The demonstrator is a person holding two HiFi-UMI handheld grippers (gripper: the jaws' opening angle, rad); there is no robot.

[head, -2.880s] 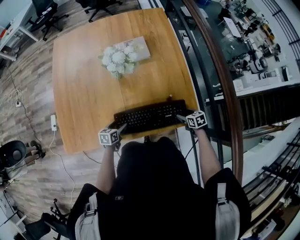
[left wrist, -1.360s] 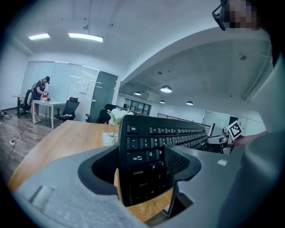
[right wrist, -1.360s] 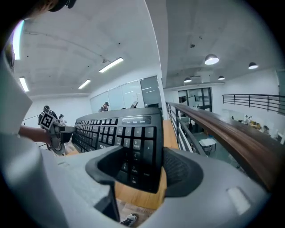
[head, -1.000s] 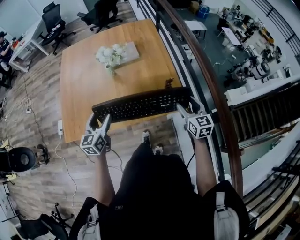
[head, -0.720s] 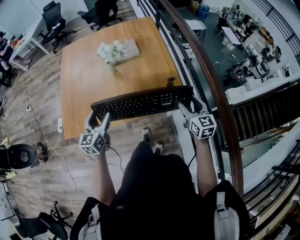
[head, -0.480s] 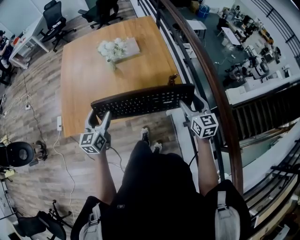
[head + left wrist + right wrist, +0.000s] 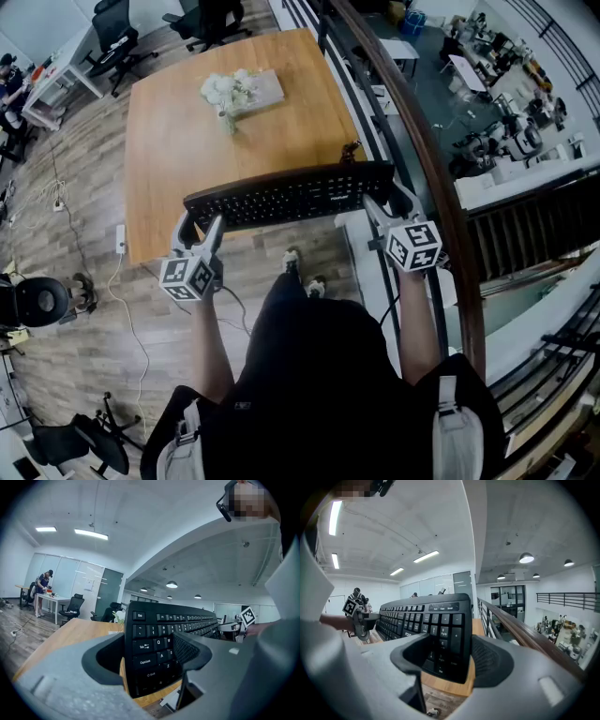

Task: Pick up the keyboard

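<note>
Only the gripper views show the clamping: left gripper and right gripper each grip an end of the one keyboard, held above the table's near edge. The head view alone shows one bouquet.

Small dark object on square wooden table: too small to be identified. Near edge partly covered by black keyboard.

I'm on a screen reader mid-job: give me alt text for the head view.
Seen from above, a black keyboard is held by both ends, left gripper on its left end, right gripper on its right, over the near edge of a wooden table. White flowers sit at the table's far side.
</note>
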